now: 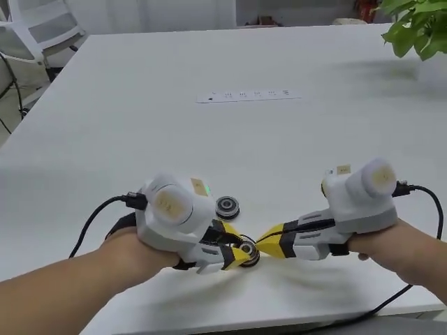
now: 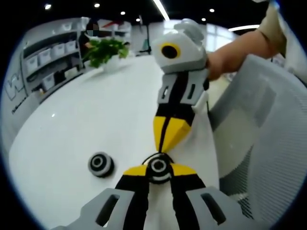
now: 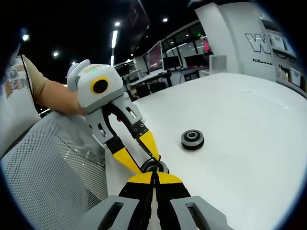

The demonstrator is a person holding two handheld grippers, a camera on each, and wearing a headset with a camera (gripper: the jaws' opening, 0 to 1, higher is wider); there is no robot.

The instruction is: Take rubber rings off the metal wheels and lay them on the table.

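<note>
A small metal wheel (image 1: 249, 250) with a black rubber ring is held just above the white table (image 1: 279, 153), near its front edge. My left gripper (image 1: 244, 252) is shut on this wheel (image 2: 158, 166), one yellow tip on each side. My right gripper (image 1: 264, 243) comes in from the right, jaws shut, its tips pinching the ring at the wheel's rim (image 3: 156, 166). In the left gripper view the right gripper (image 2: 163, 146) meets the wheel's top edge. A second ringed wheel (image 1: 228, 206) lies flat on the table just behind (image 2: 100, 164) (image 3: 192, 139).
A flush socket strip (image 1: 249, 95) sits mid-table. A green plant (image 1: 415, 28) stands at the far right corner and a white chair (image 1: 42, 28) at the far left. A grey mesh chair (image 2: 268, 143) is close behind the grippers. Cables trail from both grippers.
</note>
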